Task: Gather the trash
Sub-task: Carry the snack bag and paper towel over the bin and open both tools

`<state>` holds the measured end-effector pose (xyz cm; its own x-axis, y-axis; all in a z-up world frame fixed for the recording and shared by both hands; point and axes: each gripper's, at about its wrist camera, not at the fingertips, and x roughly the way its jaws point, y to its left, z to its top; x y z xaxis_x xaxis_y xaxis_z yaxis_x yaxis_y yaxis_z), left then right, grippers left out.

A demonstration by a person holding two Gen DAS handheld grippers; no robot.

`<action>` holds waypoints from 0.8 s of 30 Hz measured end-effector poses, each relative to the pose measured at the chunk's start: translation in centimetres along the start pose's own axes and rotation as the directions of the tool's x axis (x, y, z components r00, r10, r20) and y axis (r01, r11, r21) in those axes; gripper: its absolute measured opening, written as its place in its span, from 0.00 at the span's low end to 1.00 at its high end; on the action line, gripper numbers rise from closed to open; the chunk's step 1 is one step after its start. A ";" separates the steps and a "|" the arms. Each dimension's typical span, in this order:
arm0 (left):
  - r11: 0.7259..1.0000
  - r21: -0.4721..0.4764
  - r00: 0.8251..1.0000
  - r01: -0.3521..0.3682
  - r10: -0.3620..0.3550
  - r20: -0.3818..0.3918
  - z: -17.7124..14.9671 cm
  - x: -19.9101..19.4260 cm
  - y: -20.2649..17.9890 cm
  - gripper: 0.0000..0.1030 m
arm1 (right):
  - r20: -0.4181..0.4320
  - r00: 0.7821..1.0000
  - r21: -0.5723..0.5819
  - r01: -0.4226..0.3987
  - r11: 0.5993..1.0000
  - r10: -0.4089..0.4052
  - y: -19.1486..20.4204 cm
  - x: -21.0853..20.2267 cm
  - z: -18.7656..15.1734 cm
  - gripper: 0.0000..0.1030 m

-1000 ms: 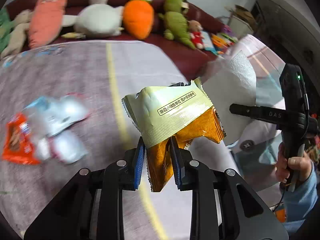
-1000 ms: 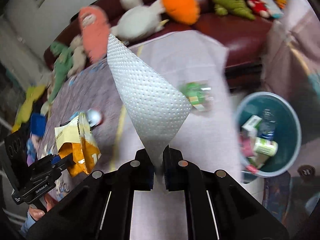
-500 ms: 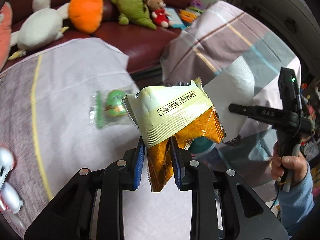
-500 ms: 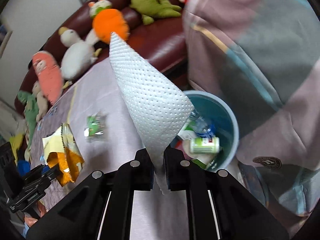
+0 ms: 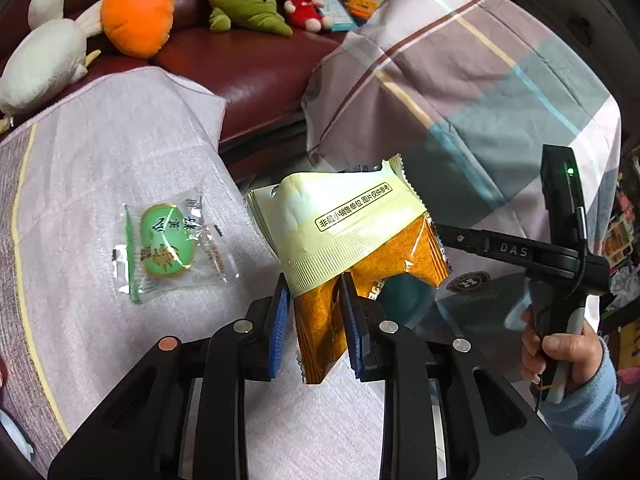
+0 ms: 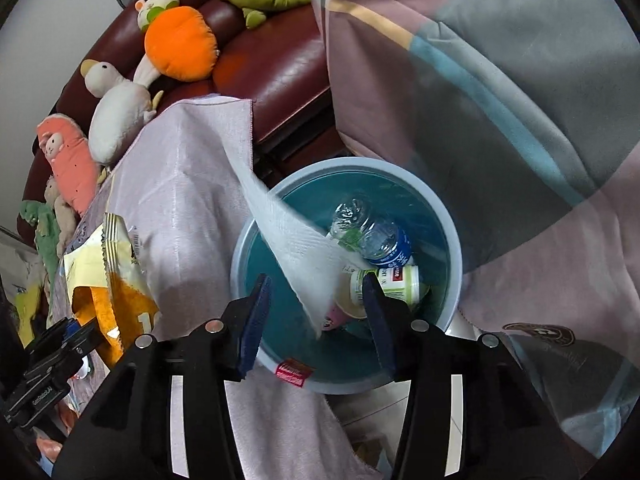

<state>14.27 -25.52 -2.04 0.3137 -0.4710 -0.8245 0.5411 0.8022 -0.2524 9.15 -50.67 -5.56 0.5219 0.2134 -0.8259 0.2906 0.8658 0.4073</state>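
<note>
Both views have been swung across since the earlier frames, from the cloth-covered table to the round blue plastic bin, which is now seen directly beyond the right tongs. Their jaws have just been opening, and the white dimpled paper towel is seen loose between them, draped over the bin's near rim with neither pad pressed on it. The right tongs are pitched steeply down over the bin, in which a clear plastic bottle and a small white labelled bottle are lying.

The left tongs are clamped on the yellow-and-orange foil snack packet, held upright at the table's edge, just short of the bin. A green sweet in a clear wrapper is left on the table, farther from the bin. In the left view, the right tongs' black handle is gripped by a hand in a light blue sleeve.
</note>
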 end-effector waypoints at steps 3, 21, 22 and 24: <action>1.000 0.001 1.000 0.001 -0.001 -0.010 0.2 0.7 -0.2 0.25 | 0.008 1.000 0.008 0.001 1.000 -0.001 -0.5 -0.3 -0.2 0.45; 0.997 0.072 0.998 0.025 -0.021 -0.055 1.2 5.8 -4.0 0.38 | 0.129 0.986 0.051 0.101 0.994 -0.107 -2.5 -6.2 0.2 0.75; 0.997 0.076 0.999 0.021 -0.017 -0.046 1.3 5.9 -4.3 0.41 | 0.134 0.984 0.053 0.107 0.993 -0.114 -2.6 -6.5 0.3 0.75; 0.997 0.079 0.999 0.014 -0.011 -0.041 1.4 6.0 -4.5 0.70 | 0.138 0.983 0.057 0.117 0.992 -0.124 -2.7 -6.8 0.3 0.75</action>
<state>14.86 -32.49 -5.13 0.2753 -0.4641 -0.8419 0.6053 0.7641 -0.2232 5.06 -54.62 -0.88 0.5875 0.0404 -0.8082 0.3948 0.8575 0.3298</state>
